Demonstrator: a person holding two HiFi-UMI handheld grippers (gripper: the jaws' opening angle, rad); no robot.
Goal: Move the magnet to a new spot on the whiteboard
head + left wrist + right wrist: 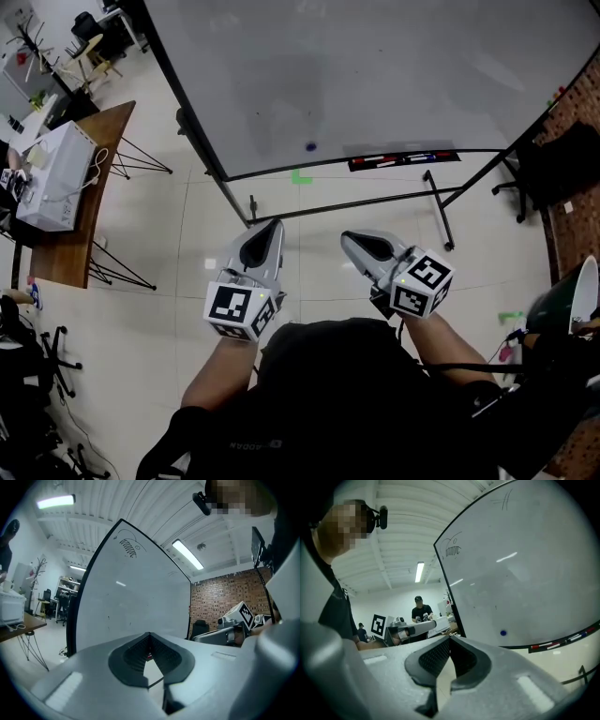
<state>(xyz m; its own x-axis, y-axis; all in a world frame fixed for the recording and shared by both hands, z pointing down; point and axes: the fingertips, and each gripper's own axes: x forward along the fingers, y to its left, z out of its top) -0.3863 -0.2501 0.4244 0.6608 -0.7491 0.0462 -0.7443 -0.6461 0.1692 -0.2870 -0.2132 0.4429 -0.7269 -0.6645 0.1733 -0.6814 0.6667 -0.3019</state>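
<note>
Office floor, pale and tiled, lay beneath a large whiteboard on a stand. Left tongs and right tongs were both closed and empty, side by side, well apart from the board. Farther out, the magnet, a small blue dot, sat near the board's lower edge, just above the marker tray. It looked round, so no long axis could be told; its flat face pointed out from the board. Likely risks: closed tongs would only nudge it, and a small smooth disc could slip from the pads and drop to the floor.
</note>
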